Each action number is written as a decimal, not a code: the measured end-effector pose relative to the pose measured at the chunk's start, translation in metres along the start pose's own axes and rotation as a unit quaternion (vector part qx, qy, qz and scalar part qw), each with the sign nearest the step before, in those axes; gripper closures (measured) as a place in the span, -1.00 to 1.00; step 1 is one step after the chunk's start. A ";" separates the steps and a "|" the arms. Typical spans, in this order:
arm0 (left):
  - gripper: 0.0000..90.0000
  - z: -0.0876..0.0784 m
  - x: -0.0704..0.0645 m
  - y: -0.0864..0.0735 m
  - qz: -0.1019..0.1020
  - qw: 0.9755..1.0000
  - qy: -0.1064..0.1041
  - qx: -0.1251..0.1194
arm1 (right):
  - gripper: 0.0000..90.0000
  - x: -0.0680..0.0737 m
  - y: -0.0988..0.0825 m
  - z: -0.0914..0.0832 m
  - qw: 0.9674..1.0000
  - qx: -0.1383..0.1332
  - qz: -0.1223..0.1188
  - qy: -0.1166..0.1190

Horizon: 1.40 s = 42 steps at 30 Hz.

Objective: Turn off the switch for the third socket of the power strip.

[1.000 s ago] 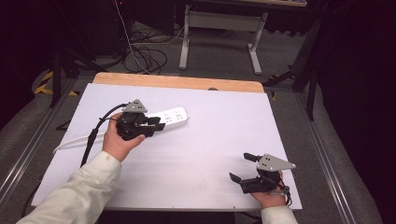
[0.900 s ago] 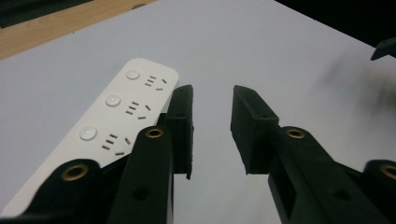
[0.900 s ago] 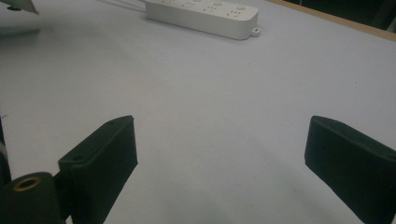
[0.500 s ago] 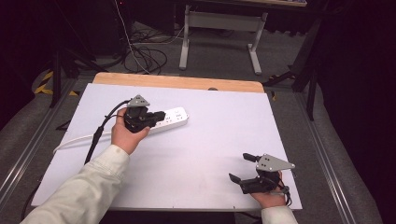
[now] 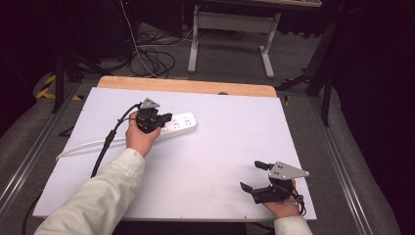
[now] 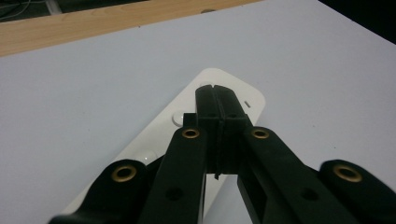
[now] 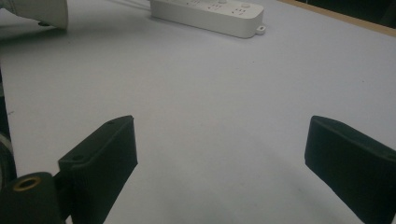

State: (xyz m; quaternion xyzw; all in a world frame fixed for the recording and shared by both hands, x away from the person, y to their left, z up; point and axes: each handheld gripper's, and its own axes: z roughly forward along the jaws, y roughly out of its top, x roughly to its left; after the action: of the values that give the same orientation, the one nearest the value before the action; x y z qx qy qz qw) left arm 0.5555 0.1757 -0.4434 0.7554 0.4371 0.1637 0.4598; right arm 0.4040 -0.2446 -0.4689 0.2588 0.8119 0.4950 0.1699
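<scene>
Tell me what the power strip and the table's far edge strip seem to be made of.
Power strip: probably moulded plastic, white, smooth, with rounded corners and a slight sheen. Far edge strip: looks like light wood or wood-look laminate, tan with faint grain, matte.

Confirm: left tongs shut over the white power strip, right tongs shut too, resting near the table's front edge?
Not quite. The right tongs are open: the right gripper view shows the two jaws wide apart with bare table between them. The rest holds: the left tongs are shut, pads together over the white power strip, as the left gripper view shows.
</scene>
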 end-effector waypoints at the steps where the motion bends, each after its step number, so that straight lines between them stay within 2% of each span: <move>1: 1.00 0.004 0.003 -0.002 0.005 1.000 0.003 -0.005 | -0.79 0.000 0.000 0.000 1.000 0.001 0.000 0.001; 6: 1.00 0.012 0.005 -0.005 0.011 1.000 0.006 -0.013 | -0.79 0.000 0.000 0.000 1.000 0.000 -0.001 0.001; 9: 1.00 0.016 0.006 -0.006 0.004 1.000 0.003 -0.018 | -0.79 0.001 0.000 0.000 1.000 0.000 -0.001 0.001; 11: 1.00 0.019 0.008 -0.008 0.006 1.000 0.005 -0.023 | -0.79 0.001 0.000 0.000 1.000 -0.001 -0.002 0.002; 14: 1.00 0.024 0.011 -0.010 -0.008 1.000 -0.008 -0.025 | -0.79 0.001 0.000 0.000 1.000 0.000 -0.002 0.002; 22: 1.00 0.035 0.012 -0.015 -0.008 1.000 -0.004 -0.027 | -0.79 0.001 0.000 0.000 1.000 0.000 -0.003 0.004; 32: 1.00 0.044 0.009 -0.019 0.003 0.999 0.024 -0.028 | -0.79 0.001 0.000 -0.001 1.000 -0.001 -0.003 0.008; 33: 1.00 0.045 0.009 -0.019 -0.001 0.999 0.024 -0.027 | -0.79 0.001 0.000 -0.001 1.000 -0.001 -0.002 0.008; 42: 1.00 0.046 0.008 -0.020 0.011 0.999 0.035 -0.029 | -0.79 0.001 0.000 -0.001 1.000 -0.002 -0.003 0.011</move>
State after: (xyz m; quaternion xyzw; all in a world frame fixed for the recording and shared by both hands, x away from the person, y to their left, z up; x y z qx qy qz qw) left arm 0.5799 0.1609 -0.4853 0.7401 0.4397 0.2074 0.4647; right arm 0.4025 -0.2447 -0.4689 0.2503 0.8134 0.4991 0.1630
